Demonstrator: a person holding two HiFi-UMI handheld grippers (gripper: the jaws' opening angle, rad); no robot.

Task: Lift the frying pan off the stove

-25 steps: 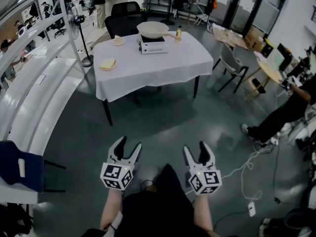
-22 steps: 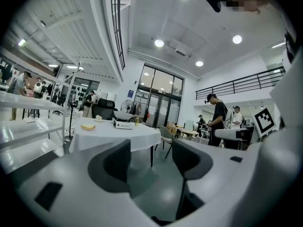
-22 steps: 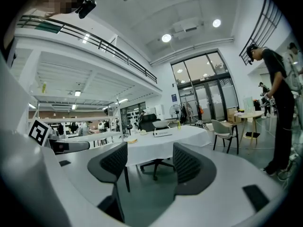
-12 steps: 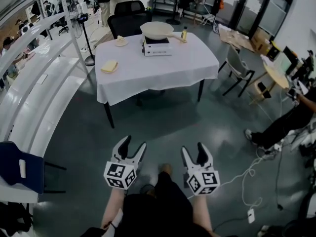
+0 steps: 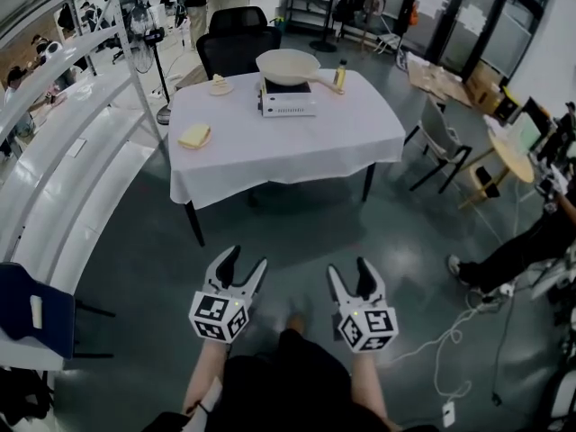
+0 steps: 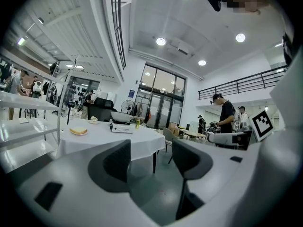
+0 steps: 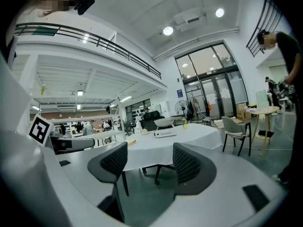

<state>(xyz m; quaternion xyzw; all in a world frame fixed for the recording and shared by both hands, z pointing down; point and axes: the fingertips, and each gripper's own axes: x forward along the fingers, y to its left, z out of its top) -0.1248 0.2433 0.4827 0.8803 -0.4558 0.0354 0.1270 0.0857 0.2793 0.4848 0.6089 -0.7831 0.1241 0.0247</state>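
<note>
1. One pale frying pan [image 5: 286,64], sitting on top of the white stove [image 5: 288,104], handle poking off to the right. Not lifted, nothing touching it.
2. Stove parked toward the far side of the table [image 5: 193,221], with a white cloth [image 5: 297,147] draped over the whole top.
3. Just right of the pan handle: small yellow bottle [image 5: 340,76], upright. Left of the stove: little plate [image 5: 219,85] with something pale on it. Nearer the table's left edge: another plate [image 5: 194,137] carrying a yellow slab, maybe a sandwich, too small to call.
4. Black office chair [image 5: 236,45] pulled up behind the table on the far side.
5. Off to the right: grey chair [image 5: 443,147], round wooden table [image 5: 515,158], and a seated person [image 5: 522,237] at the frame edge. White cable [image 5: 445,327] looping across the dark floor [image 5: 297,232].
6. White shelving [image 5: 63,151] running down the left side, blue chair [image 5: 31,306] at its near end.
7. Left gripper [image 6: 150,151] held low over the floor, well apart from the table. Fingers spread wide, gap empty, only floor and the distant table showing through it.
8. Right gripper [image 7: 149,151] right alongside at about the same height, same deal: fingers spread, gripping nothing, pan and stove way off across the room.
</note>
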